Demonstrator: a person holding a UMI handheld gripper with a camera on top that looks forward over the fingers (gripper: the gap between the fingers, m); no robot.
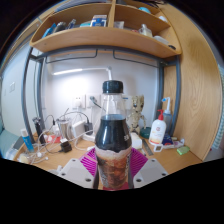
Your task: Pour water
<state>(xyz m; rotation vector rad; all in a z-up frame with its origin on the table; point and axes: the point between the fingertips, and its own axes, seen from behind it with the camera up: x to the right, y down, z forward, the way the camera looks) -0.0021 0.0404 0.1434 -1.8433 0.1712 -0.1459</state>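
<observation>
Bottle [112, 140]: white cap, clear neck, dark brown contents, patterned reddish-brown label. Finger pads [92, 163]: magenta, ridged. Desk [65, 160]: light wood. Shelf [100, 38]: tan wood. Spray bottle [158, 128]: white, red top.

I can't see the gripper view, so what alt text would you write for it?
A clear plastic bottle of dark liquid with a white cap stands upright between the gripper's pink-padded fingers, which press its sides. Beyond it lies a cluttered wooden desk with a white spray bottle, under a wooden shelf.
</observation>
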